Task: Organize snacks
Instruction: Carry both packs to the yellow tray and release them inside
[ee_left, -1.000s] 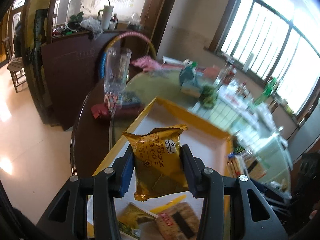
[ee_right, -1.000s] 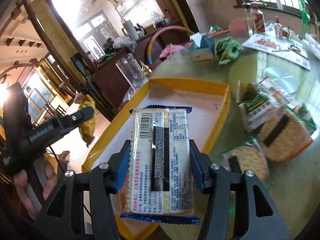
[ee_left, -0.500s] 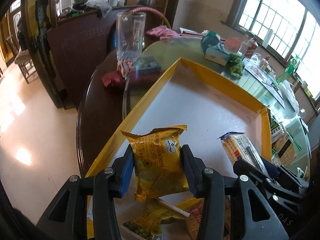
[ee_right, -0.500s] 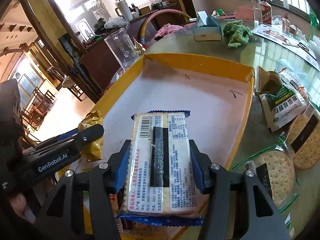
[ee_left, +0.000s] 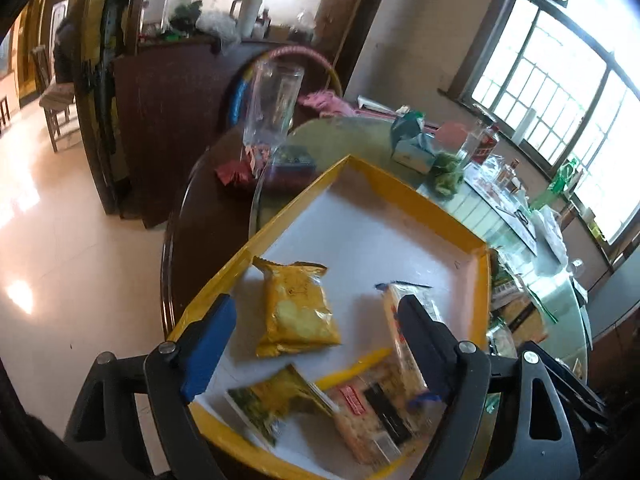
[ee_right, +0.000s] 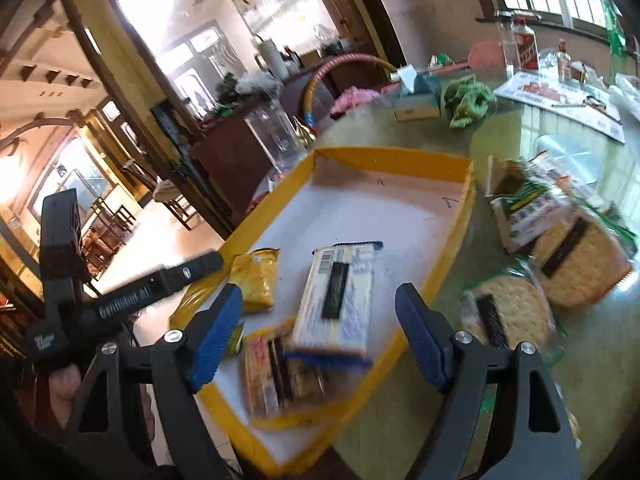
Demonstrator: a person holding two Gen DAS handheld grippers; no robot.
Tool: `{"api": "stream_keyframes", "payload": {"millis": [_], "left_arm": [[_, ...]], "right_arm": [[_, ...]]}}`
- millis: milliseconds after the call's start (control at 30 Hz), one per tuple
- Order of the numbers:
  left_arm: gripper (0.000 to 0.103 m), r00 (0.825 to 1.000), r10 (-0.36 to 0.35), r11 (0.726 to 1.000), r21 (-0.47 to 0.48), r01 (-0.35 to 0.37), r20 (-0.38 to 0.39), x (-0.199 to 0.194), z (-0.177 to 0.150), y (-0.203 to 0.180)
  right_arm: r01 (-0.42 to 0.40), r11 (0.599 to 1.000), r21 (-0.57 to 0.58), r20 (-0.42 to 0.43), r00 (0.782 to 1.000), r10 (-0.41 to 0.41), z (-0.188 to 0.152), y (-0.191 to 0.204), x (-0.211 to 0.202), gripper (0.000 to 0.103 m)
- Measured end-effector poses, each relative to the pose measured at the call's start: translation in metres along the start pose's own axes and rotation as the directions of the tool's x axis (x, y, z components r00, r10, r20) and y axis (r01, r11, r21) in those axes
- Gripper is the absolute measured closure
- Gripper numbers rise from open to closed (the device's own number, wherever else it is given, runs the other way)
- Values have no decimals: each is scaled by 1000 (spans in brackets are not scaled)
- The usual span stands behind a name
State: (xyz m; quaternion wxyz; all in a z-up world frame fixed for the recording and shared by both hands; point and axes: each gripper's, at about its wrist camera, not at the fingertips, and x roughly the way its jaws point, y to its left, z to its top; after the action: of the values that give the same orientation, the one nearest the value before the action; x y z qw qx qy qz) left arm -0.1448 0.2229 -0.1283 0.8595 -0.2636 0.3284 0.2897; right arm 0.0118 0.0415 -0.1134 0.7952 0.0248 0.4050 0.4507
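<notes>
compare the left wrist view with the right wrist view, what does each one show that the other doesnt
Only the left wrist view: the bright floor and the tall window.

Only the right wrist view: the round cracker pack and green-labelled packs on the glass table outside the tray, and the left hand-held gripper from the side.

Both: the yellow tray, the yellow snack bag, the long cracker pack lying in it, and the green cloth. Each view's own jaws are opening, gripping nothing; the right hand-held gripper hangs over the tray.
</notes>
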Motion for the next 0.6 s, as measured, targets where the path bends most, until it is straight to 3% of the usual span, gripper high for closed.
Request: {"api": "stream_keyframes", "payload": {"millis": [67, 133, 267, 433, 600], "left_arm": [[20, 1000, -9, 1000, 20, 10, -22, -7, -5, -9], [20, 996, -86, 996, 4, 86, 19, -26, -15, -17], [20, 985, -167, 985, 61, 164, 38, -49, -29, -46], [20, 968, -251, 958, 151, 245, 21, -71, -45, -85], [20, 952, -304, 924, 237, 299, -14, -77, -65, -115]], "right_arm": [[-11, 1000, -2, 19, 1000, 11, -9, -5, -19, 24], [-15, 1000, 1, 37, 999, 15, -20, -13, -39, 24], [27, 999, 34, 81, 996, -30, -42, -37, -75, 23], [84, 992, 99, 104, 990, -94, -65, -67, -110, 23], [69, 986, 155, 97, 992, -85, -74, -91, -136, 23]]}}
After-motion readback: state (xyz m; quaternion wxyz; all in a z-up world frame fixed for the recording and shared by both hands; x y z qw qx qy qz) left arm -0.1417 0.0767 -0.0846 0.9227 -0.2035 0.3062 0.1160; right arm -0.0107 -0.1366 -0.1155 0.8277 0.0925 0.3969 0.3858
